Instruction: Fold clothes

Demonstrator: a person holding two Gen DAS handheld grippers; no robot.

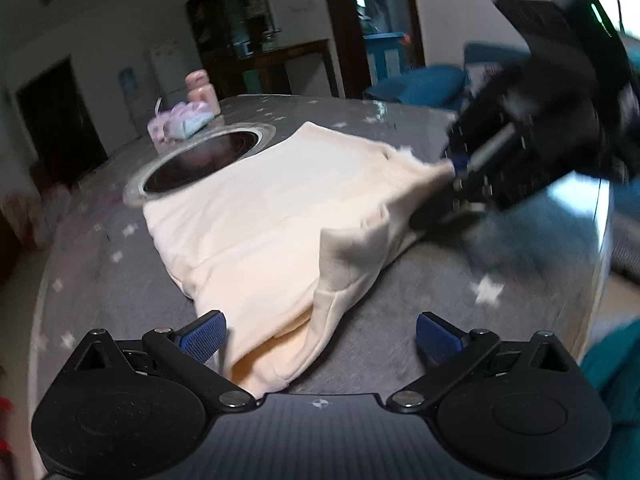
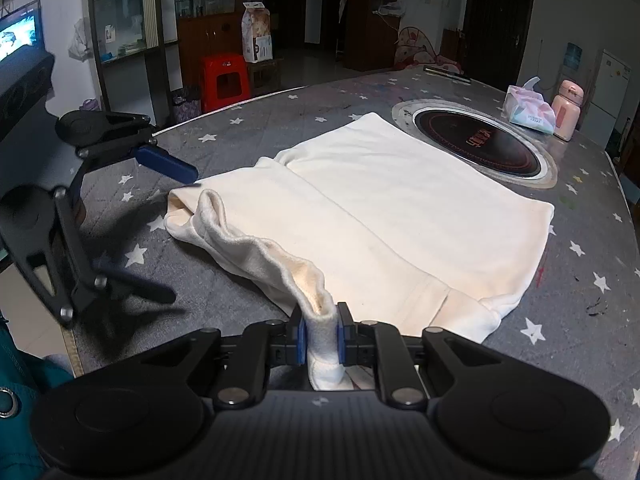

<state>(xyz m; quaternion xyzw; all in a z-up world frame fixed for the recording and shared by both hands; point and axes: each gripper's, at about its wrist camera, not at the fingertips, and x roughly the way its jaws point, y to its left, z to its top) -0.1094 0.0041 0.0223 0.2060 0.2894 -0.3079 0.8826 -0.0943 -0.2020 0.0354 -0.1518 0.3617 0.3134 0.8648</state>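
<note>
Lying on grey starred tablecloth [image 2: 280,116]: cream garment [image 2: 400,208] | left gripper [image 1: 320,336] jaws released | right gripper [image 2: 319,336] jaws grasping garment

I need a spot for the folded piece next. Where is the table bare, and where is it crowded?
Bare tablecloth lies on the far side of the cream garment, toward the red stool, and along the near edge right of the right gripper. Crowded: the round cooktop, tissue pack and pink bottle fill the far right; the left gripper hovers open at the garment's left end.

probably a home: fridge [image 2: 612,92], shelves [image 2: 128,20], table [image 2: 280,120] with inset cooktop [image 2: 476,142].
</note>
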